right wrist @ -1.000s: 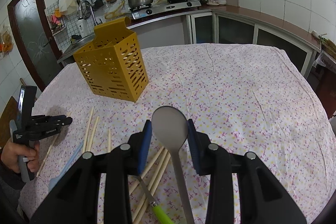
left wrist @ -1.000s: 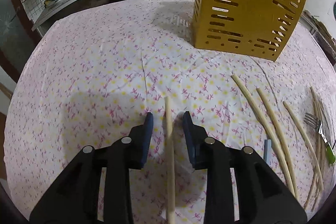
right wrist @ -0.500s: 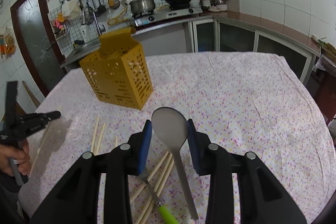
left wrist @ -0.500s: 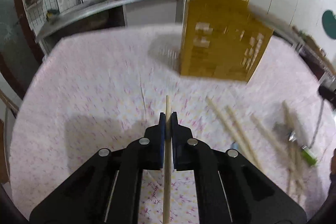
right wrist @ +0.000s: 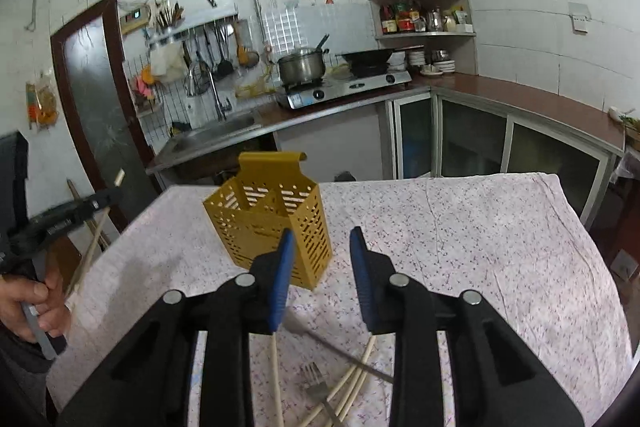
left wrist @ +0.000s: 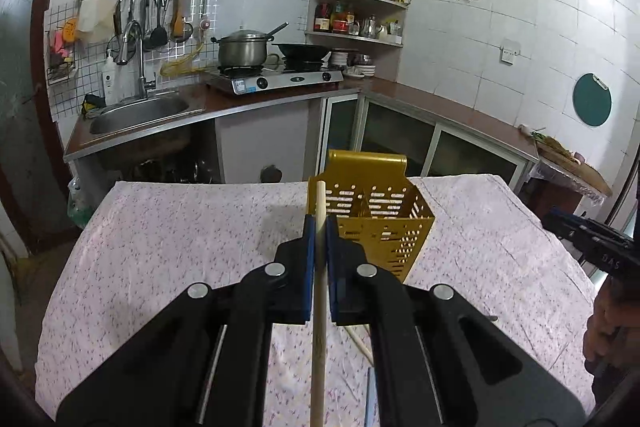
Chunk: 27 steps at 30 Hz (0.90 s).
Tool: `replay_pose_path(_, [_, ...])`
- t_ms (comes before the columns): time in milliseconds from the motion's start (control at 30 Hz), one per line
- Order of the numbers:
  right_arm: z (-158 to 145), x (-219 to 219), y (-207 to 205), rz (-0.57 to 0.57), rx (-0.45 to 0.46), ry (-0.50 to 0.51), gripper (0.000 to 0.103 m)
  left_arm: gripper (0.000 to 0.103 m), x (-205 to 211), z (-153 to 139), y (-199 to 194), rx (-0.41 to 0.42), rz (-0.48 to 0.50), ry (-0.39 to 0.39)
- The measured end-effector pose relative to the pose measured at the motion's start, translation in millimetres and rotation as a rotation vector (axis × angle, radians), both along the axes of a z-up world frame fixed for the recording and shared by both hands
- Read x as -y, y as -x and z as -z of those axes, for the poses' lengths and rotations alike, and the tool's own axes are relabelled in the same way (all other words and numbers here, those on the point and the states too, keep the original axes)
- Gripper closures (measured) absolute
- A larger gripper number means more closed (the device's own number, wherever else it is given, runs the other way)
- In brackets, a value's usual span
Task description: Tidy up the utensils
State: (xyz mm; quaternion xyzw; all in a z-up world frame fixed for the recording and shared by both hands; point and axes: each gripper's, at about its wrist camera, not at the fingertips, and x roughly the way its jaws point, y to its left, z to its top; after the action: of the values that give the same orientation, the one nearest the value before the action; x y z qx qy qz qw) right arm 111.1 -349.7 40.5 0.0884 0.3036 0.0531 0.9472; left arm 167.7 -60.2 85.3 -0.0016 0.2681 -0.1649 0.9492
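A big table with a flowery pink cloth [left wrist: 168, 247] fills the middle of the kitchen. A long brown counter [right wrist: 520, 99] runs behind it, with a sink [left wrist: 140, 109] and a stove [left wrist: 276, 77] on top. A shiny pot [left wrist: 242, 49] sits on the stove.

On the cloth stands a yellow holder [right wrist: 272, 223] full of little holes. It stands up straight, far across the table from both tools, and it has two parts inside.

The left gripper [left wrist: 319, 227] is squeezed tight on one chopstick [left wrist: 319, 307]. The stick sits between the blue pads and pokes out past them, up in the air. In the right view, a hand [right wrist: 34, 301] holds this tool off the left side of the table.

The right gripper [right wrist: 322, 247] is up over the table. Its jaws are part way apart and are closing. Nothing is between them.

Under the right tool, more things lie on the cloth. There are loose chopsticks [right wrist: 352, 383], a long thin metal handle [right wrist: 340, 353] lying across them, and a fork [right wrist: 316, 383]. One more chopstick [right wrist: 275, 379] lies alone, just left of that pile.
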Motion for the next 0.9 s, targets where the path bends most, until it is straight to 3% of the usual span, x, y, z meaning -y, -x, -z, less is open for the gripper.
replay_pose_path(167, [43.5, -10.8, -24.6, -0.090, -0.130, 0.026, 0.068, 0.099, -4.0, 10.8, -0.9, -0.025, -0.005, -0.001])
replay_pose_path(300, [93.5, -38.1, -37.0, -0.238, -0.259, 0.023, 0.067, 0.099, -14.7, 28.6, -6.7, -0.065, -0.016, 0.006])
replay_pose_path(367, [110.0, -50.7, -43.4, -0.281, -0.294, 0.042, 0.060, 0.099, -16.9, 39.6, -9.5, -0.088, -0.020, 0.002])
replay_pose_path(433, [121.5, -60.0, -52.1, -0.319, -0.323, 0.055, 0.054, 0.099, -20.2, 48.4, -11.9, -0.108, -0.019, 0.004])
replay_pose_path(600, [137.6, -95.3, -46.1, -0.432, -0.350, 0.217, 0.054, 0.099, -28.1, 65.5, -14.4, -0.135, -0.020, 0.006])
replay_pose_path(700, [140.8, -99.8, -42.2, -0.434, -0.354, 0.230, 0.054, 0.099, -34.0, 75.6, -15.1, -0.153, -0.027, 0.022])
replay_pose_path(767, [146.6, -101.9, -43.9, -0.431, -0.372, 0.225, 0.056, 0.099, -38.0, 84.3, -15.6, -0.171, -0.031, 0.036])
replay_pose_path(833, [151.7, -102.8, -42.7, -0.404, -0.380, 0.254, 0.076, 0.099, -37.3, 93.1, -16.0, -0.189, -0.029, 0.043])
replay_pose_path(900, [150.2, -96.3, -41.3, -0.390, -0.382, 0.205, 0.081, 0.099, -36.2, 99.1, -15.8, -0.200, -0.021, 0.044])
